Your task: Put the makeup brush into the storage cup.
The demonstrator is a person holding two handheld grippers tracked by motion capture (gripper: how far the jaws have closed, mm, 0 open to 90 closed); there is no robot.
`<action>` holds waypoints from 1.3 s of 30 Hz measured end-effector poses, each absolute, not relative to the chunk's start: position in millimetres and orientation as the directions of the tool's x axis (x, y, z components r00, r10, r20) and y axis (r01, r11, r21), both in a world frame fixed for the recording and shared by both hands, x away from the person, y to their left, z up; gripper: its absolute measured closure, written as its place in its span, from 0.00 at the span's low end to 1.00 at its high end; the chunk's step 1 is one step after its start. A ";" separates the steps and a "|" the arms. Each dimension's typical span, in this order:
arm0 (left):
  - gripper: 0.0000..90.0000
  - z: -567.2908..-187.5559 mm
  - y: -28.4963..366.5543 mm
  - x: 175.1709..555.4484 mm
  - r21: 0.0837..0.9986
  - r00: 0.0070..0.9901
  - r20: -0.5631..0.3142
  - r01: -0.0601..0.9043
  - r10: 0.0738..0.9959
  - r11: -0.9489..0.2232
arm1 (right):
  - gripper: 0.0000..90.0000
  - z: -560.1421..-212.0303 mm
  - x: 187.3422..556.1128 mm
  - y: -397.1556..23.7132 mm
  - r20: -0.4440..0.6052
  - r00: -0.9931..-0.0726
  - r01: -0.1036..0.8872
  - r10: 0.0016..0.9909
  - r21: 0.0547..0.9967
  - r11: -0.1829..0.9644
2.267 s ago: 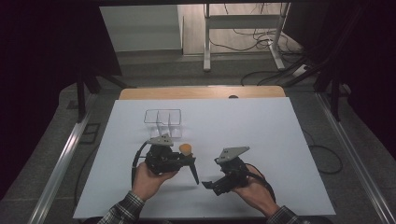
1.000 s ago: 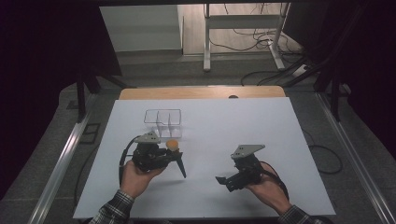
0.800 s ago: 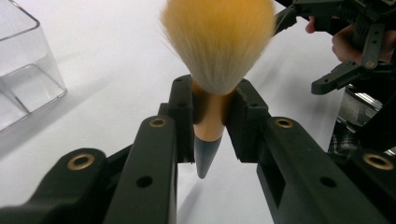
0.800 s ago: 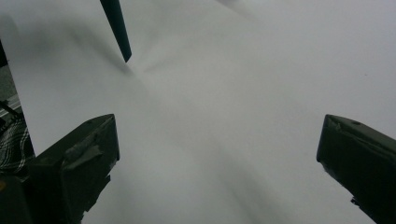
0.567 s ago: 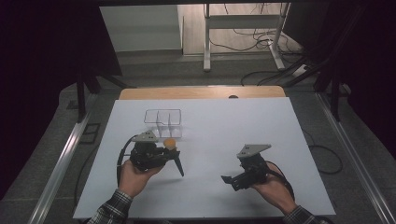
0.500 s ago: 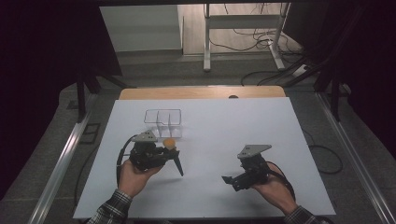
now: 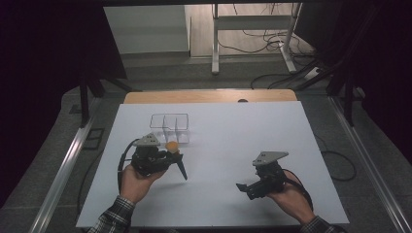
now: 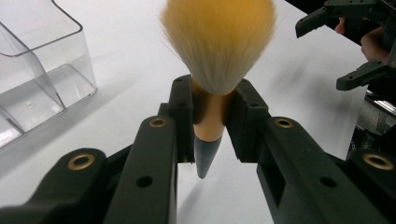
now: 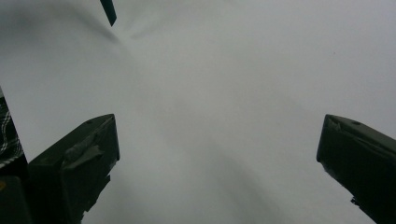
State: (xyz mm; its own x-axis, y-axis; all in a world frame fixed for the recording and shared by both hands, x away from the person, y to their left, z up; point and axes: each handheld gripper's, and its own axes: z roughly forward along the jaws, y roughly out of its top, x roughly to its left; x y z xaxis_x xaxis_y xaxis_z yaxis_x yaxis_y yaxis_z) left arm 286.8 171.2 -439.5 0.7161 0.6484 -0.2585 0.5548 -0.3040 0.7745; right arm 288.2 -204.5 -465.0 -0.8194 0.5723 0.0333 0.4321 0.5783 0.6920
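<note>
My left gripper (image 8: 208,116) clamps the makeup brush (image 8: 215,60), bristles up. The clear organizer (image 7: 169,127) sits just beyond it. My right gripper (image 7: 252,187) stands apart, empty.

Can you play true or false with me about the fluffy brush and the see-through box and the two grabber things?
1. The left gripper is shut on the brush. True.
2. The brush has blue bristles. False: they are orange at the tips and pale lower down.
3. The clear box sits on the white table. True.
4. The right gripper holds a second brush. False: its jaws stand wide apart with nothing between them.
5. The brush is inside the clear box. False: it is outside the box, clamped in the left gripper.
</note>
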 end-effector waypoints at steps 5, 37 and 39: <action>0.82 -439.2 172.8 288.3 0.773 0.713 -0.263 0.559 0.650 -0.300 | 0.00 -463.6 287.9 -211.7 0.027 -0.808 0.439 0.588 0.694 0.571; 0.82 -433.1 183.8 301.2 0.788 0.682 -0.250 0.556 0.687 -0.265 | 0.00 -464.5 281.6 -262.5 0.028 -0.731 0.510 0.681 0.685 0.520; 0.82 -433.1 184.0 302.1 0.787 0.683 -0.248 0.556 0.687 -0.268 | 0.00 -464.6 280.9 -264.1 0.030 -0.729 0.514 0.684 0.684 0.517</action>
State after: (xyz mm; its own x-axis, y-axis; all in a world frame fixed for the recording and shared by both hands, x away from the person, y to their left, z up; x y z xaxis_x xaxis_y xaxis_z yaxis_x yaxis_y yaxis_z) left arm 302.1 184.0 -433.1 0.6828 0.6872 -0.2482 0.5556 -0.2678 0.7871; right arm 280.9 -264.1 -464.6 -0.7287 0.6841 0.0301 0.5139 0.5173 0.6844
